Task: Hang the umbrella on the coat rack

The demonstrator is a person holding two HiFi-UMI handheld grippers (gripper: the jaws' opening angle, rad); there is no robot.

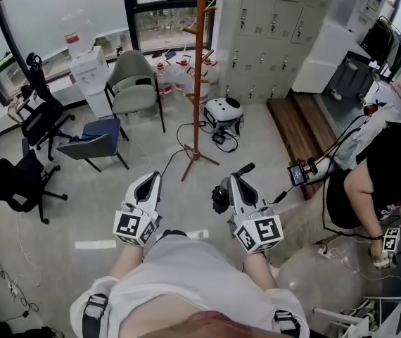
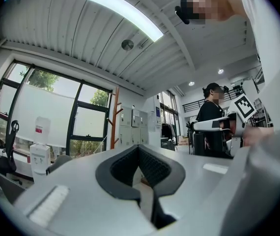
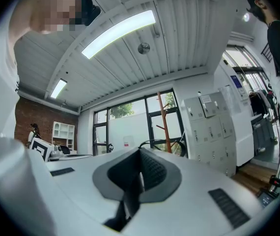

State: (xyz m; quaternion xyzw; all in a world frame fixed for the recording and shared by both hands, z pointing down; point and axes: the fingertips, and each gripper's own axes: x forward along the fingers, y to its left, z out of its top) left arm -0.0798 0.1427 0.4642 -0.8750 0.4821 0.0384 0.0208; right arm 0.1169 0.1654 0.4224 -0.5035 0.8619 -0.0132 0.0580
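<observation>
Left gripper point(image 1: 150, 179) with jaws closed on nothing, orange coat rack point(image 1: 199, 69) standing far ahead, black folded umbrella point(image 1: 221, 196) just left of the right gripper point(image 1: 238, 179), whose closed jaws pinch its thin strap point(image 3: 129, 200), strap visible only in the right gripper view, bundle only in the head view.

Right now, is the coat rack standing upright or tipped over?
Upright. The coat rack stands on its spread feet with its pole vertical, and nothing hangs on the pegs that the head view shows.
</observation>
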